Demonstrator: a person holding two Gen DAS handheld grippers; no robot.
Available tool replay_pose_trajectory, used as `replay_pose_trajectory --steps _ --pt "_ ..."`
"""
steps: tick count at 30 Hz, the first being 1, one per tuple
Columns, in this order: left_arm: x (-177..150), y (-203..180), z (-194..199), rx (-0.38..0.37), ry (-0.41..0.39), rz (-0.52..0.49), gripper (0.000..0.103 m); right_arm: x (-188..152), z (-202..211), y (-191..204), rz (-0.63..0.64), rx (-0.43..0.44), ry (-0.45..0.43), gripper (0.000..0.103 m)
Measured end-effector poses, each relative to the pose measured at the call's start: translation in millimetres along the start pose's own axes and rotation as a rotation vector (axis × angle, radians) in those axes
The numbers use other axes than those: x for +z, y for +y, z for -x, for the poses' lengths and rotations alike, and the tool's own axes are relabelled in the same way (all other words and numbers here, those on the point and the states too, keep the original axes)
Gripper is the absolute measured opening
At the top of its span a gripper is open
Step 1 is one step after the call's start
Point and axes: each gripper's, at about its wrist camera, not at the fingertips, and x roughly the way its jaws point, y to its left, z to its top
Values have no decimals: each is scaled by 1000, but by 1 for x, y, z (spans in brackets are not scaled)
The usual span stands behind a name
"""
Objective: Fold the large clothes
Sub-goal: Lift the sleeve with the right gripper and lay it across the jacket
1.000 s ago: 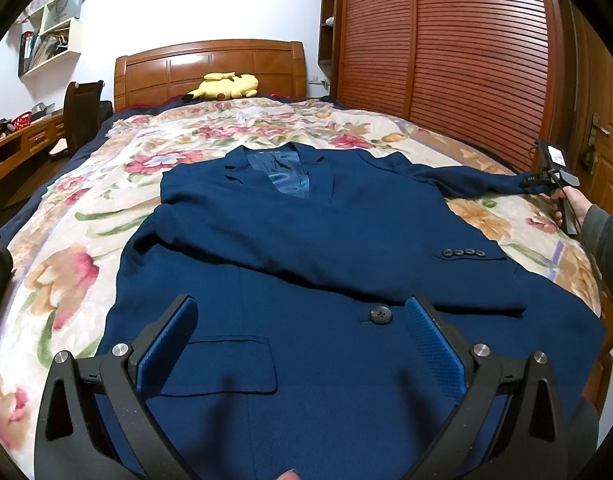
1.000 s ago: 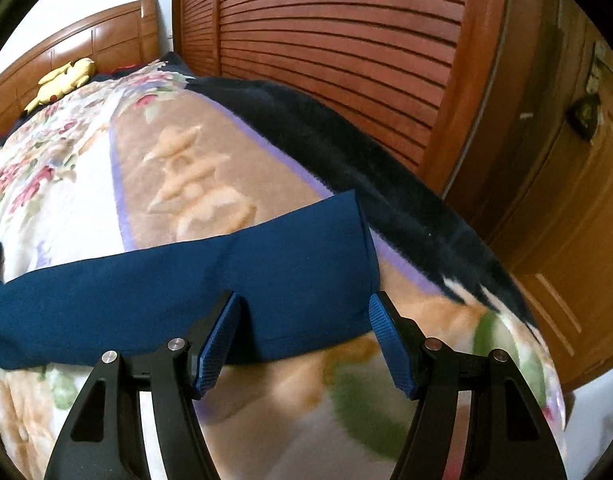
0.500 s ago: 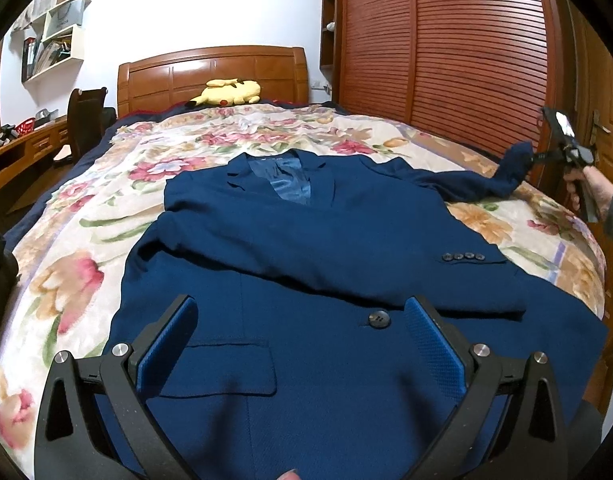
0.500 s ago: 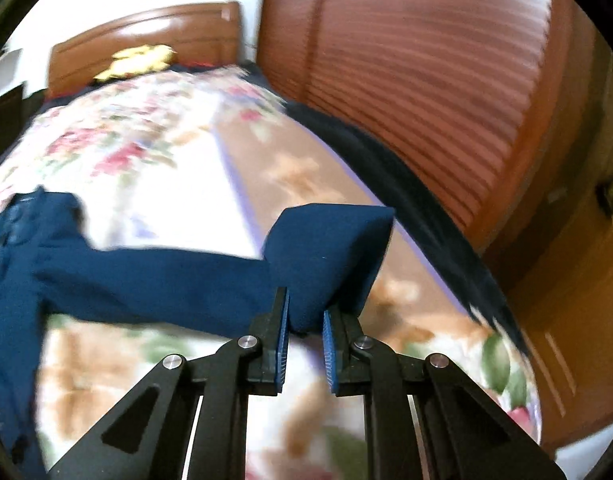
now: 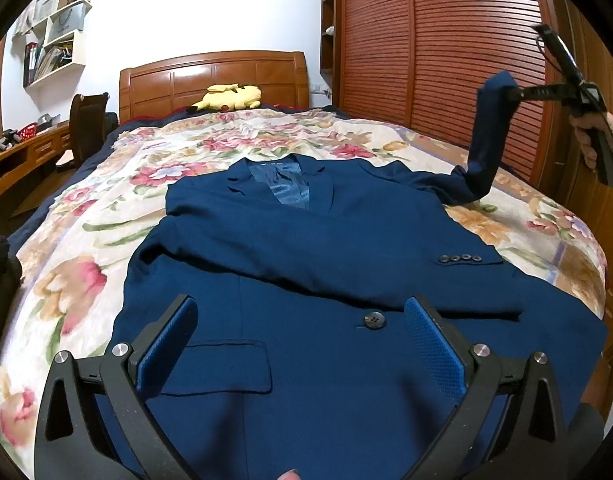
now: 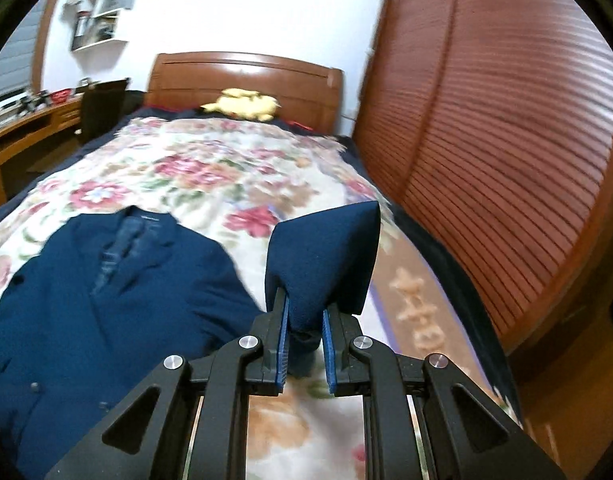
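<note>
A navy-blue woven suit jacket [image 5: 306,264] with a fine, slightly pebbled weave lay front-up on a bed spread with a soft cream blanket printed with pink and peach flowers [image 5: 78,276]. Its lapels framed a strip of shinier, lighter blue lining at the collar. One sleeve lay folded flat across the chest, four small dark buttons in a row at its cuff [image 5: 460,258], and a single round dark button [image 5: 374,319] sat lower on the front, beside a rectangular flap pocket.

The left gripper [image 5: 302,344], black plastic with ribbed blue rubber pads, hovered over the jacket's lower front, its jaws spread wide and holding nothing; the round button lay between the two pads in that view.

The right gripper [image 6: 305,340] was clenched on the cuff end of the other blue sleeve [image 6: 326,256], the cloth bunching into a rounded cone above the pinched pads. In the left wrist view that sleeve [image 5: 486,136] rose steeply from the jacket's shoulder, lifted clear of the blanket, towards the right gripper [image 5: 518,94] held up near the slatted reddish-brown wooden wardrobe doors [image 5: 446,48].

A yellow plush toy [image 5: 230,96] rested against the glossy panelled wooden headboard [image 5: 214,76], well apart from the jacket.
</note>
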Motion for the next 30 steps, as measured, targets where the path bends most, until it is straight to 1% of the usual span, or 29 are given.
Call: replay_pose_trajectory --steps 2,7,9,13,16,19,26,29,30 --pt "-1 -1 2 -1 -4 -3 103 2 9 17 31 9 -16 15" --pt "-1 3 6 6 -9 -3 103 2 34 29 59 51 -68 15" --pt "-1 7 8 11 -13 4 103 5 46 42 74 76 -96 14" --pt "-2 16 12 23 -18 14 103 7 67 62 115 156 -153 14" --pt "-3 24 17 34 -20 20 103 2 81 75 151 208 -180 14" --pt "-5 33 20 47 -22 26 103 -3 86 89 177 245 -188 14" --pt "-8 51 27 67 -30 52 103 -23 91 117 240 392 -187 14" --pt "-8 56 29 73 -34 58 103 -34 89 129 272 436 -167 14" --pt "-9 57 30 74 -34 60 103 -32 87 128 278 446 -159 14"
